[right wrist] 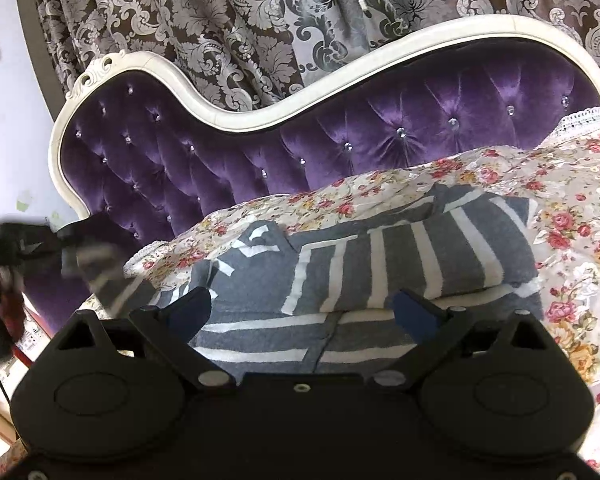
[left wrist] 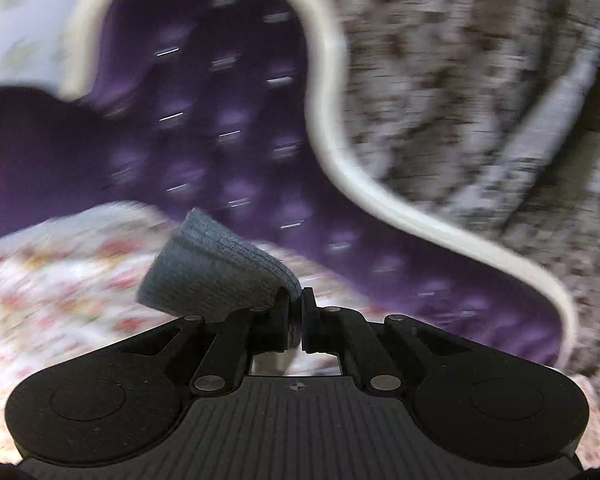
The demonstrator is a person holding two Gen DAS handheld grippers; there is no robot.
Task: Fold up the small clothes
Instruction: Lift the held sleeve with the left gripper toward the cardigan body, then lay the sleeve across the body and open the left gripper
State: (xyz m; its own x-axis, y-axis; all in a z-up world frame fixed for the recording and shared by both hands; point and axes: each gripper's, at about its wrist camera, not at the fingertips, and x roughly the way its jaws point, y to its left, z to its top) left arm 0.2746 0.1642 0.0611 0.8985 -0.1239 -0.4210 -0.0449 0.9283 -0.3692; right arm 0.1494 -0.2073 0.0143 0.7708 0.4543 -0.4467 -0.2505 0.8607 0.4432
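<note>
A grey garment with white stripes [right wrist: 400, 264] lies partly folded on a floral bedspread [right wrist: 572, 216]. My right gripper [right wrist: 304, 308] is open just above the garment's near edge, holding nothing. My left gripper [left wrist: 298, 312] is shut on a grey knit edge of the garment [left wrist: 216, 272], which sticks up and to the left from the jaws. In the right wrist view the left gripper [right wrist: 66, 246] appears blurred at the far left, holding a corner of the garment lifted off the bed.
A purple tufted headboard with a white curved frame [right wrist: 204, 108] stands behind the bed. Patterned brown and silver curtains [right wrist: 220, 20] hang behind it. A pale wall [right wrist: 0, 120] is at the left. The left wrist view is motion-blurred.
</note>
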